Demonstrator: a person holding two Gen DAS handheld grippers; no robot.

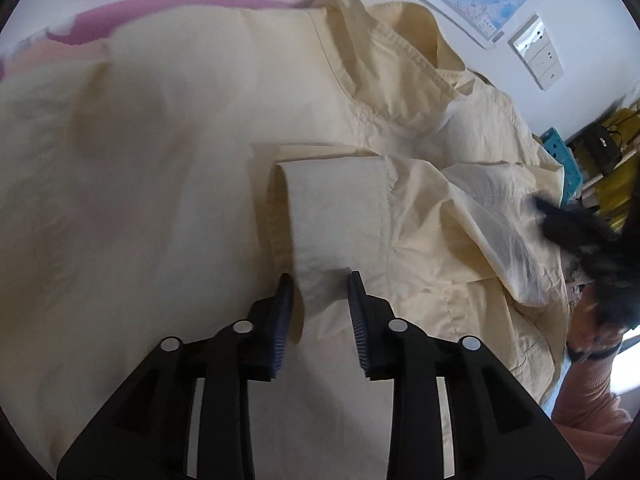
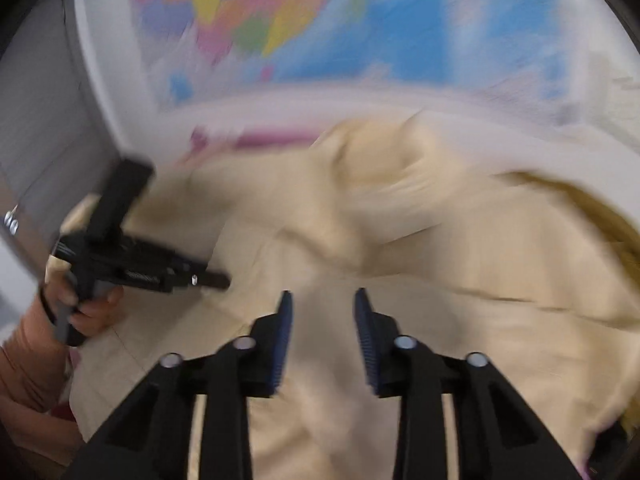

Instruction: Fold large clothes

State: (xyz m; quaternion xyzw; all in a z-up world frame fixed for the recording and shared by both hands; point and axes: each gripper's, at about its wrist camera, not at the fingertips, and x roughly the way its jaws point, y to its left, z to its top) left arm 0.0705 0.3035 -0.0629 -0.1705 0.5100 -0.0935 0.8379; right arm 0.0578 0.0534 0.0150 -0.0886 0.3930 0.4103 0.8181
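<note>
A large cream jacket (image 1: 160,160) lies spread out, its collar (image 1: 400,60) at the far side. One sleeve is folded across the body, and its pale cuff (image 1: 332,208) runs down between the fingers of my left gripper (image 1: 320,292). The jaws stand apart with the cuff flat between them, not visibly pinched. My right gripper (image 2: 323,300) hovers over the blurred jacket (image 2: 440,280) with its jaws apart and nothing between them. It shows as a dark blur (image 1: 544,208) at the jacket's right edge. A hand (image 2: 92,312) holds the left gripper (image 2: 224,279) low over the cloth.
A pink sheet (image 1: 160,8) shows beyond the jacket. A coloured map (image 2: 360,20) hangs on the white wall, with a wall socket (image 1: 536,52) beside it. A blue crate (image 1: 560,152) and yellow items (image 1: 616,128) stand at the right. A person's pink sleeve (image 1: 588,392) is at the lower right.
</note>
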